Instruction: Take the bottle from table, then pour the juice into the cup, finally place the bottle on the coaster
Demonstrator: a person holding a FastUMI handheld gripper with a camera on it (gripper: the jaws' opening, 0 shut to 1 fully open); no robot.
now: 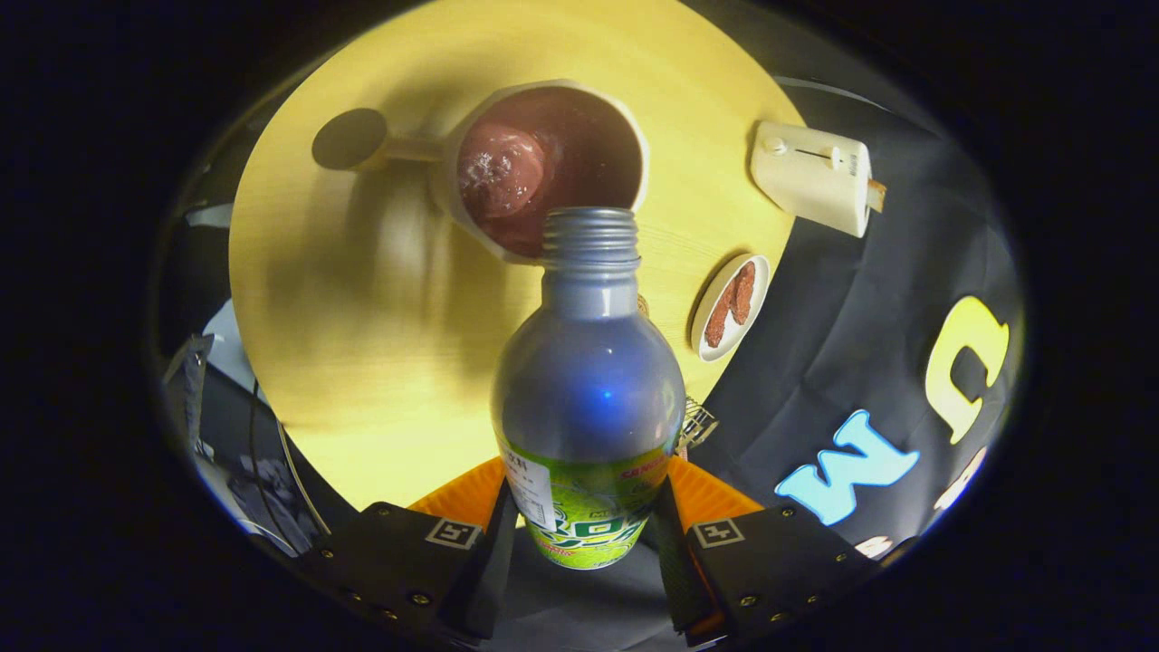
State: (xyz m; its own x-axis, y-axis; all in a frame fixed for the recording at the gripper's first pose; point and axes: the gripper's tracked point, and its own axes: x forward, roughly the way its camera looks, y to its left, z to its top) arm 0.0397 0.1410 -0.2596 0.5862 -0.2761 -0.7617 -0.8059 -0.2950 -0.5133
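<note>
Dim, warm light (fisheye-warped edges)

Little here can be read; the bottle (589, 380) carries a green label (593, 516) with large rounded lettering and a strip of red print along its top edge, but it curves away and sits partly behind the fingers, so no word comes out clean; a white panel of fine print (532, 493) on that label is too small to make out; the gripper (584, 512) presses both fingers against the bottle's sides, and each finger mount wears a square black-and-white marker, one on the left (453, 532), one on the right (717, 532); the white device (815, 177) on the table has tiny print by its slider, illegible.
</note>
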